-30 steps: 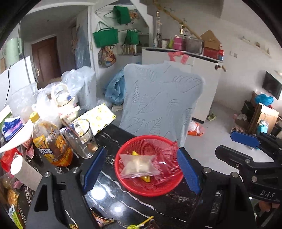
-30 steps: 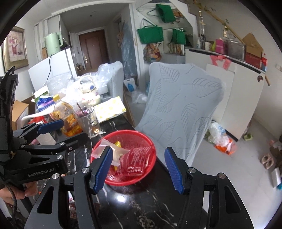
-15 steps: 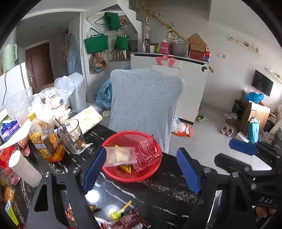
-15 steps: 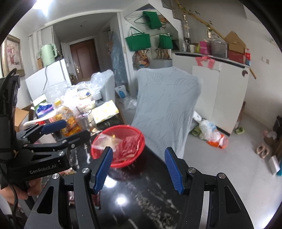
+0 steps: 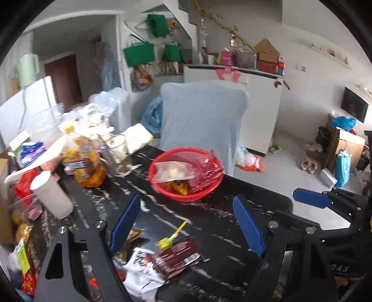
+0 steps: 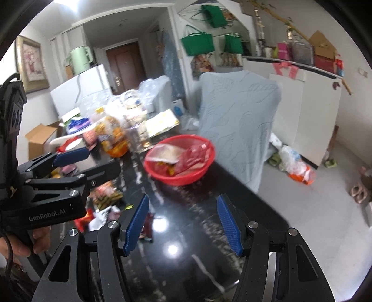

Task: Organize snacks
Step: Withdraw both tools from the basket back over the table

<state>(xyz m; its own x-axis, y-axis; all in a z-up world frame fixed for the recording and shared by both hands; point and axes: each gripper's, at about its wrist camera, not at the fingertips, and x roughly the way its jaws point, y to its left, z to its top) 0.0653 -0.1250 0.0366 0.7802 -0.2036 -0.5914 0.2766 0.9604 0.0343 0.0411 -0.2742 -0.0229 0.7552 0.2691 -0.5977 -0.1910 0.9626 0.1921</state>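
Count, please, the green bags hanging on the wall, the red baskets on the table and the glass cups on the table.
Green bags: 3
Red baskets: 1
Glass cups: 1
Total: 5

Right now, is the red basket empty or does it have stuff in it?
Not empty. The red basket holds a clear bag of pale snacks, a red packet and a yellow wrapper beneath them.

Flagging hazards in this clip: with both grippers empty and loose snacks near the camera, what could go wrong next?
1. The dark red packet lies partly on a white wrapper; the left gripper might pinch both.
2. The red basket already holds a clear bag propped against its rim; another snack could push it out.
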